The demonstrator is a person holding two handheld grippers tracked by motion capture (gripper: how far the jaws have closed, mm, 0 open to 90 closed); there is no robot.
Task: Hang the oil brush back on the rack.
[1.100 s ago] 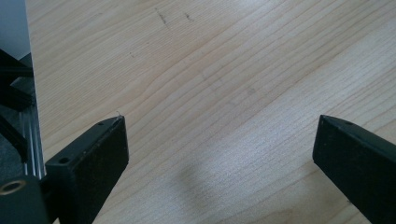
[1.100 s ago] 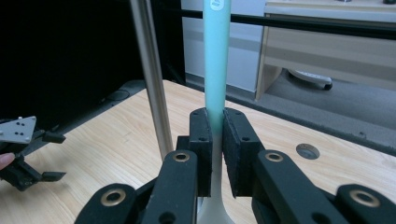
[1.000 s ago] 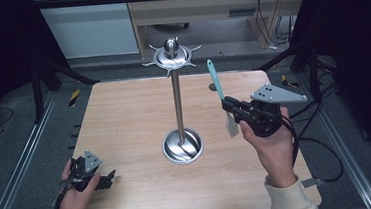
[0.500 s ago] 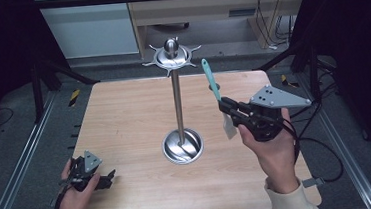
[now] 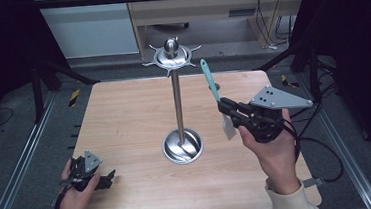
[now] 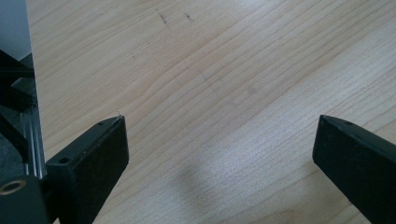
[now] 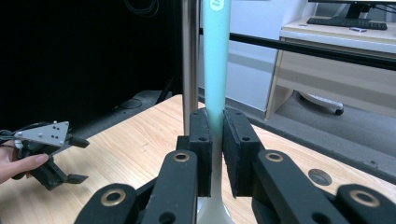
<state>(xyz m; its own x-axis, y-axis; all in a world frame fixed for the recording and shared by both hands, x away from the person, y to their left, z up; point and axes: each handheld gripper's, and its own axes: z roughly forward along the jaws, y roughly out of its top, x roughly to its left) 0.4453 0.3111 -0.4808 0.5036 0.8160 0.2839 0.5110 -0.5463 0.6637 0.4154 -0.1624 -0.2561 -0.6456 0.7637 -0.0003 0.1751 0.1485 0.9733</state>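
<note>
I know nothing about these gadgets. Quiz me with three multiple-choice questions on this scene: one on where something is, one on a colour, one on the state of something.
1. Where does the metal stand sit?
A. Near the middle of the table
B. On the floor
C. At the table's near left corner

2. What colour is the handle of the spatula in the right gripper?
A. Red
B. Teal
C. Yellow

3. How is the left gripper?
A. Shut on a spoon
B. Shut on nothing
C. Open, nothing between its fingers

Answers:
1. A: in the high view the stand's round base rests near the centre of the wooden table.
2. B: the right gripper view shows a pale teal handle rising between the two fingers.
3. C: the left gripper view shows its fingers wide apart, with bare wood between them.
</note>
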